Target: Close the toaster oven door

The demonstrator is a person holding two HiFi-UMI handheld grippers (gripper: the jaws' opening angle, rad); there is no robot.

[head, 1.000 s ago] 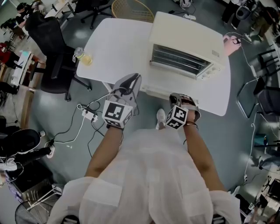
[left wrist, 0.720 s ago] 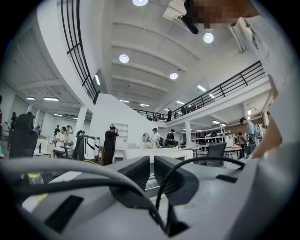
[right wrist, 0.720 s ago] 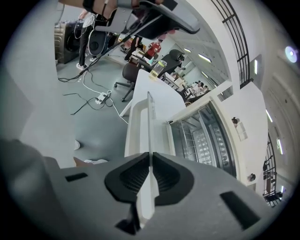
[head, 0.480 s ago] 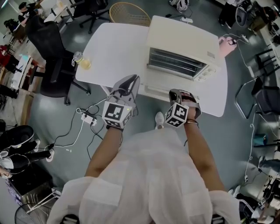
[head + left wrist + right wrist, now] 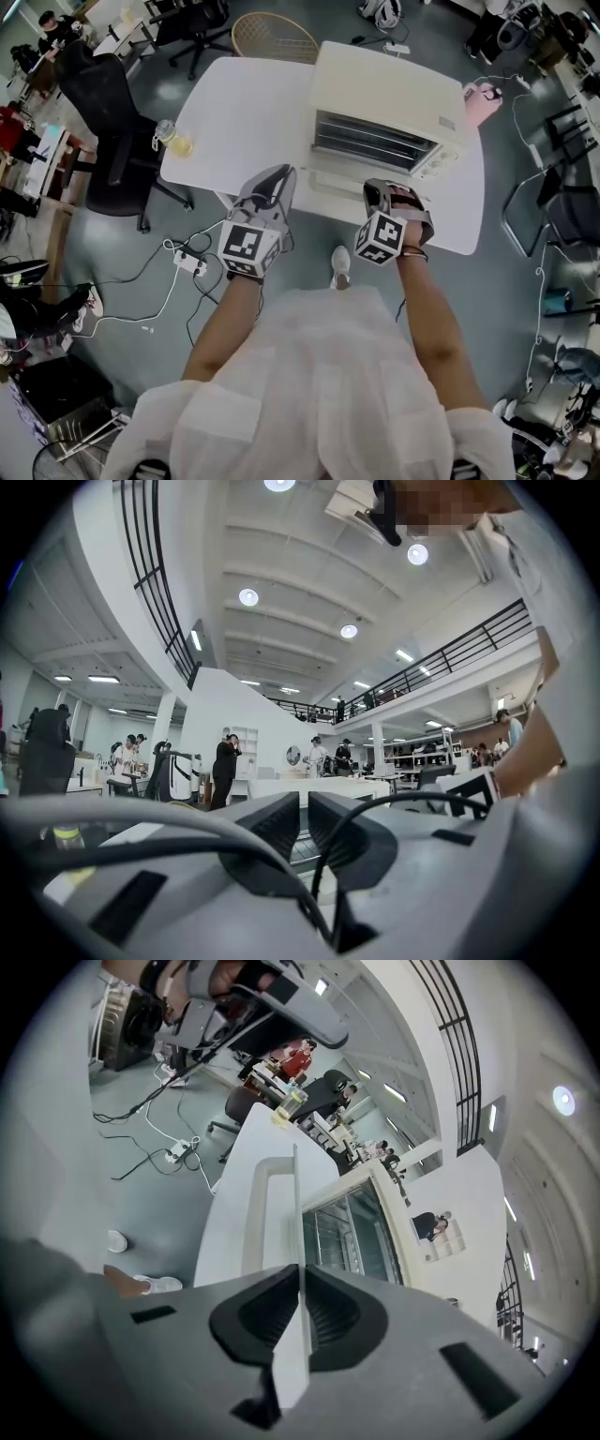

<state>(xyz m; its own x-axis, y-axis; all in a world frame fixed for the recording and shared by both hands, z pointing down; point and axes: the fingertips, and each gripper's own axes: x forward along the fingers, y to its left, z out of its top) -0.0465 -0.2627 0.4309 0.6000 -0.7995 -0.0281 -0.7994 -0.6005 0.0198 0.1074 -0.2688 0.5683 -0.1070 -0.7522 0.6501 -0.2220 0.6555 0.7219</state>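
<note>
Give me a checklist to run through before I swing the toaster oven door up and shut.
1. Door down and open in front of the toaster oven: ok, ready to lift.
2. Right claw shut on the door's thin front edge: ok.
3. Grip firm enough not to slip: cannot tell.
4. Left claw with jaws nearly together, nothing between them, to the left of the door and off it: ok.
5. Oven opening shows only racks, nothing sticking out: ok.
6. Cup sits at the table's far left corner, well away from the door's swing: ok.
</note>
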